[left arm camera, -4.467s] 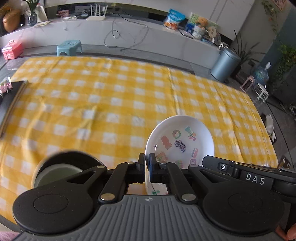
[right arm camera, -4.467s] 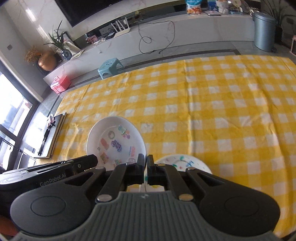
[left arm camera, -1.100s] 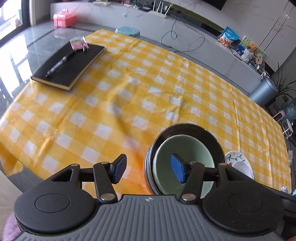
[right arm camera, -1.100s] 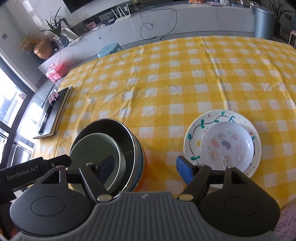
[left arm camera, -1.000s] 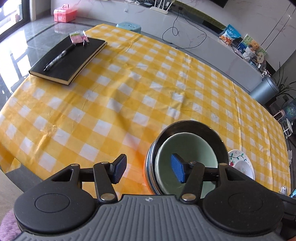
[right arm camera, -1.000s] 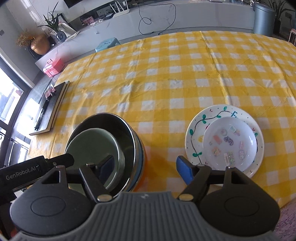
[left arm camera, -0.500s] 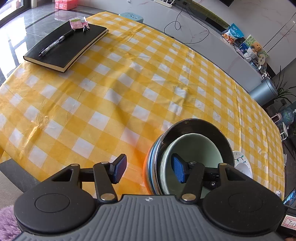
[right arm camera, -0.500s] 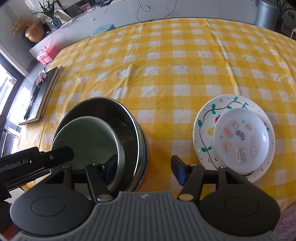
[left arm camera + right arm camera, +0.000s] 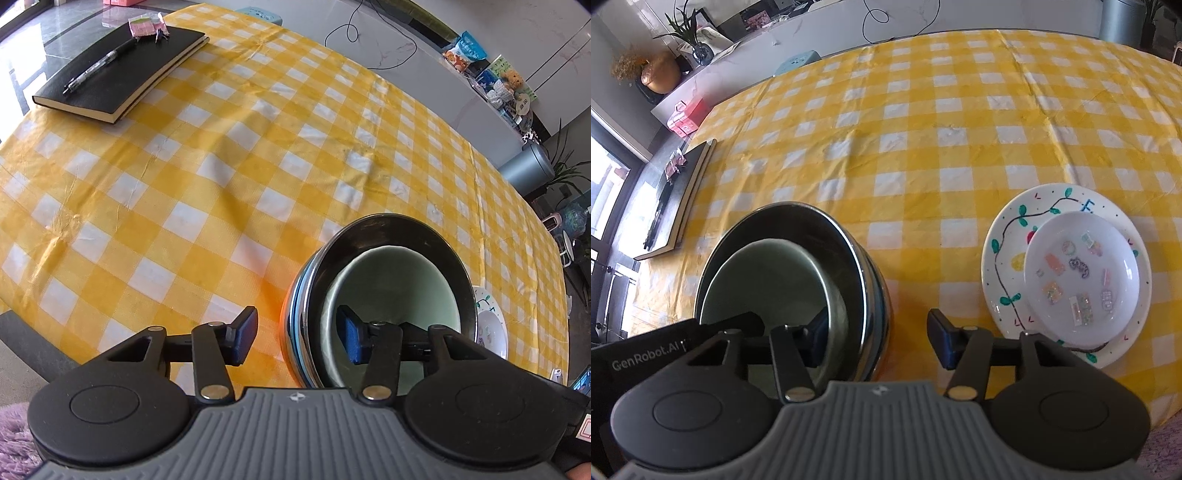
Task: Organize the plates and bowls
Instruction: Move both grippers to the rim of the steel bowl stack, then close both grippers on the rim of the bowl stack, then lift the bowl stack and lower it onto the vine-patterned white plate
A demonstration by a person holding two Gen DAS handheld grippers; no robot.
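Observation:
A dark steel bowl (image 9: 384,226) (image 9: 786,216) stands near the table's front edge, and a pale green bowl (image 9: 399,284) (image 9: 768,284) is nested in it. My left gripper (image 9: 299,339) straddles the bowls' left rim, one pad outside and one inside the green bowl. Its jaws are closing and gaps still show at the pads. My right gripper (image 9: 879,341) straddles the right rim the same way, also closing and not pressing. To the right, a small white sticker plate (image 9: 1082,277) lies on a larger vine-painted plate (image 9: 1004,236) (image 9: 489,325).
A yellow checked cloth (image 9: 221,177) covers the table. A black notebook (image 9: 122,70) (image 9: 683,192) with a pen on it lies at the far left. The table's front edge runs just below the bowls, with a purple rug (image 9: 14,443) beneath.
Earlier each gripper was shut on a white plate; those plates now lie stacked on the right. Over the last second both grippers sank around the bowls' rim and their jaws narrowed.

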